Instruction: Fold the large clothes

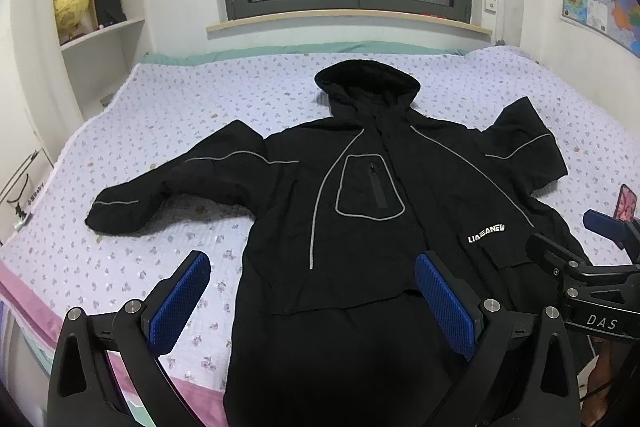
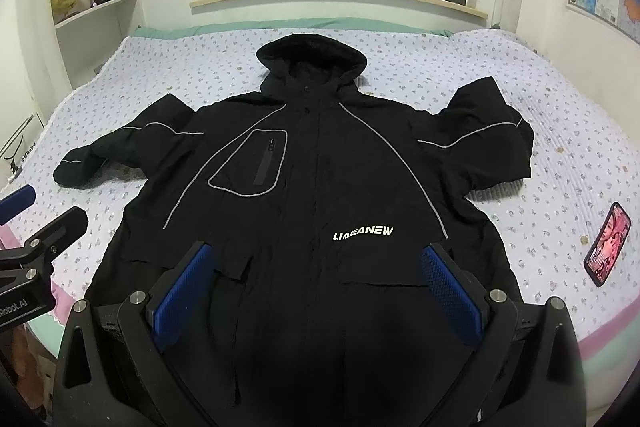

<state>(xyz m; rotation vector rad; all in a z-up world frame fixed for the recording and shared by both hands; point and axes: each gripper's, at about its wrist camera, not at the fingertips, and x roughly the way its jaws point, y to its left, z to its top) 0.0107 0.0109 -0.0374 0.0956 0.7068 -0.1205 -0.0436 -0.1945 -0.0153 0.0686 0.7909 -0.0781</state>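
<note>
A large black hooded jacket (image 1: 360,195) with grey piping and a white logo lies face up and spread out on the bed, hood toward the window, both sleeves out to the sides. It also shows in the right wrist view (image 2: 320,187). My left gripper (image 1: 312,267) is open and empty, above the jacket's lower left hem. My right gripper (image 2: 320,259) is open and empty, above the lower middle of the jacket. The right gripper also shows at the right edge of the left wrist view (image 1: 580,239), and the left gripper at the left edge of the right wrist view (image 2: 40,211).
The bed has a pale floral quilt (image 1: 180,107) with a pink edge at the front. A phone (image 2: 608,245) lies on the quilt right of the jacket. A bookshelf with a globe (image 1: 70,5) stands at the back left. A window and a wall map are behind the bed.
</note>
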